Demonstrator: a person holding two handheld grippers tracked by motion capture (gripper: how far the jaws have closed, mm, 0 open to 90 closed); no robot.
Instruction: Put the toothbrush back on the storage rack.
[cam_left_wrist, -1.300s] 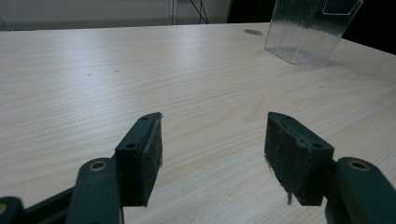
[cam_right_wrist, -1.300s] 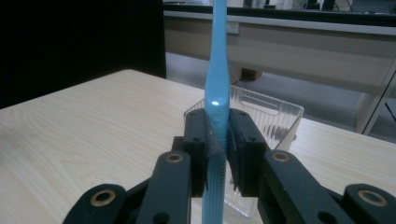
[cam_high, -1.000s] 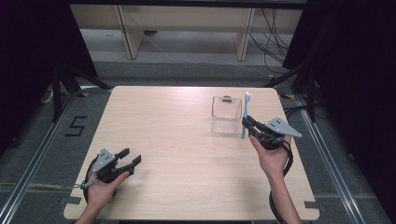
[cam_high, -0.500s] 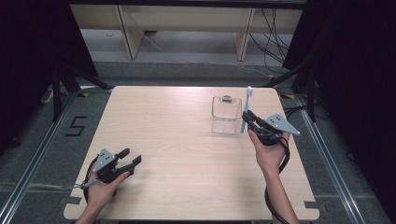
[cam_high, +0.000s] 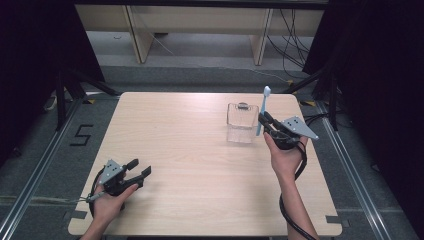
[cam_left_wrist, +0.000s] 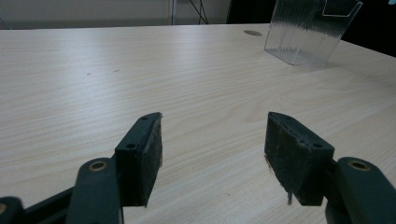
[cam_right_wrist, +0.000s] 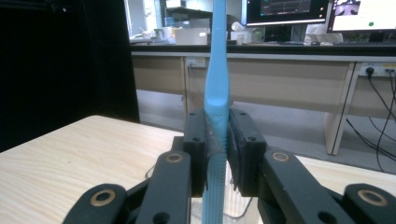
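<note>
A light blue toothbrush (cam_high: 261, 112) stands upright, clamped in my right gripper (cam_high: 264, 120) just right of a clear ribbed plastic cup (cam_high: 242, 122) at the table's far right. In the right gripper view the toothbrush handle (cam_right_wrist: 217, 84) rises between the shut pads (cam_right_wrist: 204, 144). My left gripper (cam_high: 140, 169) rests low at the near left of the table, jaws apart. The left gripper view has its pads (cam_left_wrist: 148, 154) wide open over bare wood, with the cup (cam_left_wrist: 309, 30) far off at upper right.
The light wooden table (cam_high: 190, 145) has rounded corners and a small round hole (cam_high: 243, 105) behind the cup. Black metal frame legs (cam_high: 62, 95) stand at both sides. Beyond the far edge are desks (cam_right_wrist: 289, 60) with monitors and cables.
My right gripper has lifted and shifted slightly toward the far side with the toothbrush, keeping it upright beside the cup. The left gripper has stayed put.
</note>
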